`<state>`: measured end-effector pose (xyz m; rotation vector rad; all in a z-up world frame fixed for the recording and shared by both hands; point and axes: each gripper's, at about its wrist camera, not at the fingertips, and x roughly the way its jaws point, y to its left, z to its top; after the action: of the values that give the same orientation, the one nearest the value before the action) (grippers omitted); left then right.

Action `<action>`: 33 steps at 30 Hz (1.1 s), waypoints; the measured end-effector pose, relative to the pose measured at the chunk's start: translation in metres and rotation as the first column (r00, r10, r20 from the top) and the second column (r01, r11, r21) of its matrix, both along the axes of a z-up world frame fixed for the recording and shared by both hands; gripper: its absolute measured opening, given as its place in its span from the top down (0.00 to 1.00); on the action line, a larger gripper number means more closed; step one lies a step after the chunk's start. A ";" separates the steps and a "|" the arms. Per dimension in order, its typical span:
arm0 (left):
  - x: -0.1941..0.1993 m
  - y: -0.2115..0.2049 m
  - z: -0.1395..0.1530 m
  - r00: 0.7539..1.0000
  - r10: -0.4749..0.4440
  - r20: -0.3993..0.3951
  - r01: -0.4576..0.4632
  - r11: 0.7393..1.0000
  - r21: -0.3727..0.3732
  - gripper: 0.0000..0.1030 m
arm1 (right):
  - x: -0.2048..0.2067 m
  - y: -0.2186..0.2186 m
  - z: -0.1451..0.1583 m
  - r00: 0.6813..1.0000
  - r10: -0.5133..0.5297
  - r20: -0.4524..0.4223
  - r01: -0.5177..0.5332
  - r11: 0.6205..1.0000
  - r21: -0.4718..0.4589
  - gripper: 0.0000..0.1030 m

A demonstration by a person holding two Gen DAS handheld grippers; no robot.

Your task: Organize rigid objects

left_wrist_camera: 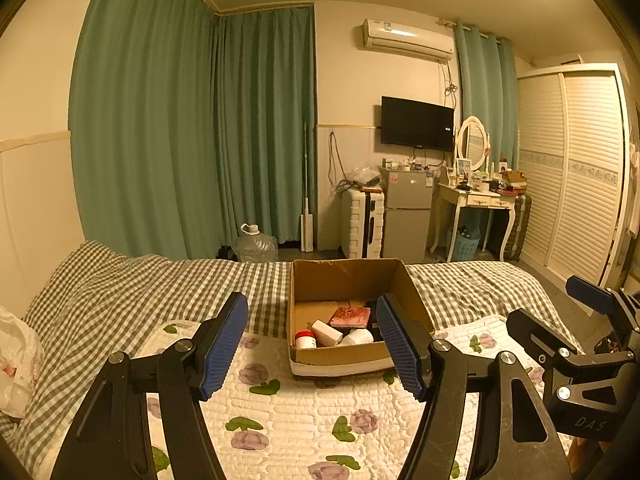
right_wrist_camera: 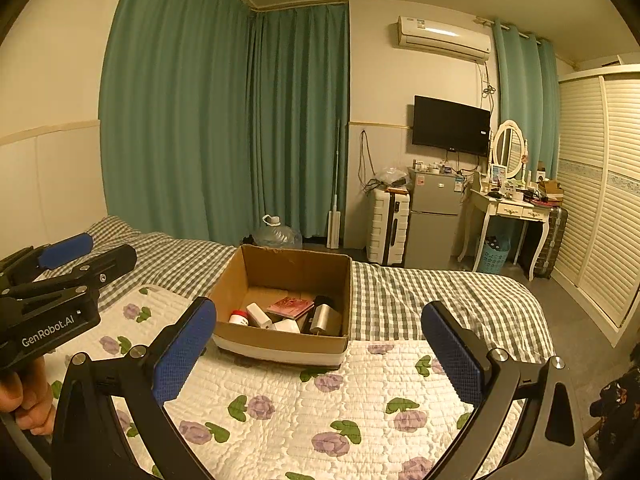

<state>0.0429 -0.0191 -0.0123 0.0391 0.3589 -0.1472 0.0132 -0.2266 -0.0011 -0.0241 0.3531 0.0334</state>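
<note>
An open cardboard box stands on the bed; it also shows in the right wrist view. Inside lie a white bottle with a red cap, a white bottle, a pink booklet, a white cup and a metal can. My left gripper is open and empty, held above the quilt just in front of the box. My right gripper is open and empty, also in front of the box. Each gripper shows at the edge of the other's view.
The bed has a floral quilt over a green checked sheet. A white plastic bag lies at the left. Beyond the bed stand a water jug, suitcase, small fridge, dressing table and wardrobe.
</note>
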 end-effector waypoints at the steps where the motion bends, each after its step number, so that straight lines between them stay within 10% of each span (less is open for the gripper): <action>1: 0.001 0.000 -0.001 1.000 0.001 -0.002 -0.001 1.000 -0.002 0.32 | 0.000 0.001 0.000 1.000 -0.001 -0.002 0.001 1.000 0.000 0.00; 33: -0.003 -0.004 -0.009 0.999 0.039 -0.021 -0.039 0.999 -0.014 0.32 | 0.001 -0.003 -0.004 1.000 -0.001 -0.014 0.001 1.000 0.003 0.00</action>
<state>0.0399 -0.0233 -0.0213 0.0161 0.3793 -0.1114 0.0143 -0.2296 -0.0048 -0.0205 0.3666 0.0332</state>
